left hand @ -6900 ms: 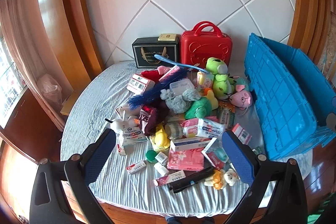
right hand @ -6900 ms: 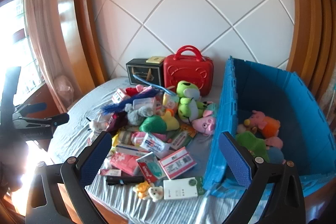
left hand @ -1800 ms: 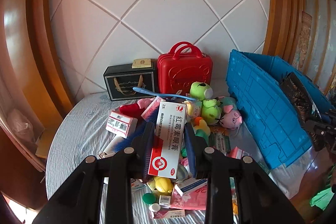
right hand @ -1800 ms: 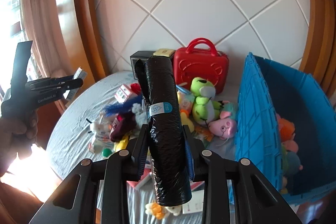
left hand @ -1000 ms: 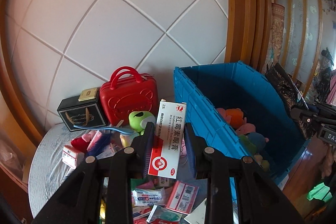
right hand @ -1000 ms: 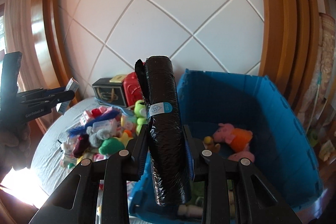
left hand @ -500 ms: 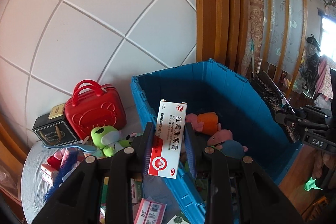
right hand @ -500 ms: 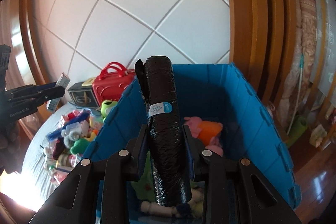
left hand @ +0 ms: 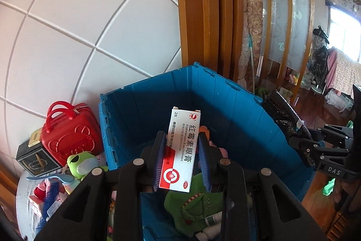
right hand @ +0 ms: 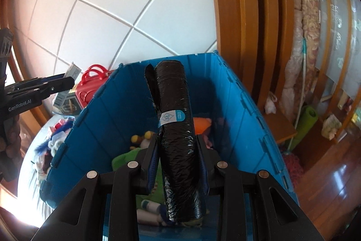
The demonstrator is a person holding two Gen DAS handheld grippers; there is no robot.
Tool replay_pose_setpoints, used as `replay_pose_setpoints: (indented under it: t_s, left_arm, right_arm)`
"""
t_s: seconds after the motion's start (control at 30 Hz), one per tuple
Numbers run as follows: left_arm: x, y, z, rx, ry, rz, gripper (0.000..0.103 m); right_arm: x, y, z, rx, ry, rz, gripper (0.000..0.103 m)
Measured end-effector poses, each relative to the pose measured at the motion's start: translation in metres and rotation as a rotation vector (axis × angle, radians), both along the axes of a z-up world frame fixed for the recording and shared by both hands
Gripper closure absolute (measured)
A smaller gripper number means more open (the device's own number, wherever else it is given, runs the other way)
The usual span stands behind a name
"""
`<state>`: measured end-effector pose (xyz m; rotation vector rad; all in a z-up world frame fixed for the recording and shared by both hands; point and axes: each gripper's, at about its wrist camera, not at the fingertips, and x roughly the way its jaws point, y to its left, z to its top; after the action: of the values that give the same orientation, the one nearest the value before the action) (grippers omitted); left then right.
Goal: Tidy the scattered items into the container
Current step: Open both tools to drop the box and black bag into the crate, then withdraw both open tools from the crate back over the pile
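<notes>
Now that both hands have swung away from the cluttered table (left hand: 24,214) to hang over the blue container (left hand: 237,110), each load looks ready to drop in: the left gripper (left hand: 181,164) has its jaws clenched on a white ointment box (left hand: 183,148), the right gripper (right hand: 177,164) on a black roll of bags (right hand: 178,139). Only the left view shows the red case (left hand: 72,134) and green frog toy (left hand: 82,164) outside the container, while the right view shows the orange toy (right hand: 202,123) already inside.

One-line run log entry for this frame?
left gripper: shut on white-red ointment box | right gripper: shut on black bag roll | both over blue plastic crate
</notes>
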<state>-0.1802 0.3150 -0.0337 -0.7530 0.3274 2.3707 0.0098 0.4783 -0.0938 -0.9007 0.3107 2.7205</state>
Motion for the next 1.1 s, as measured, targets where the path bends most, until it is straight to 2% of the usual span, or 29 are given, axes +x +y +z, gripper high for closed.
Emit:
replay_pose_setpoints:
  t_s: [0.23, 0.3, 0.33, 0.37, 0.4, 0.43, 0.57, 0.8, 1.1]
  left_arm:
    - [-0.005, 0.019, 0.002, 0.004, 0.001, -0.016, 0.075]
    - [-0.008, 0.019, 0.004, 0.013, 0.001, 0.011, 0.070]
    - [-0.010, 0.019, 0.004, 0.011, -0.010, 0.024, 0.046]
    - [-0.012, 0.018, 0.004, 0.012, -0.018, 0.038, 0.013]
    - [-0.012, 0.014, 0.005, 0.022, -0.015, 0.051, 0.005]
    - [-0.012, 0.010, 0.006, 0.038, -0.006, 0.056, 0.003]
    - [-0.012, -0.006, 0.003, 0.029, 0.003, 0.080, 0.003]
    - [-0.009, -0.052, -0.014, 0.029, -0.062, 0.154, 0.003]
    - [0.019, -0.154, -0.037, 0.042, -0.091, 0.311, 0.003]
  right_arm:
    - [-0.003, 0.013, -0.003, 0.000, -0.012, -0.016, 0.073]
    - [-0.004, 0.014, -0.003, 0.007, -0.007, -0.019, 0.072]
    - [-0.004, 0.014, -0.002, 0.020, 0.001, -0.026, 0.068]
    - [-0.005, 0.013, 0.000, 0.035, 0.009, -0.034, 0.060]
    - [-0.006, 0.012, 0.002, 0.045, 0.020, -0.040, 0.025]
    - [-0.006, 0.012, 0.005, 0.051, 0.040, -0.046, 0.000]
    - [-0.012, 0.010, 0.011, 0.049, 0.056, -0.030, 0.001]
    - [-0.027, -0.012, 0.008, 0.042, 0.045, 0.040, 0.000]
    - [-0.058, -0.090, 0.011, 0.089, 0.046, 0.217, 0.000]
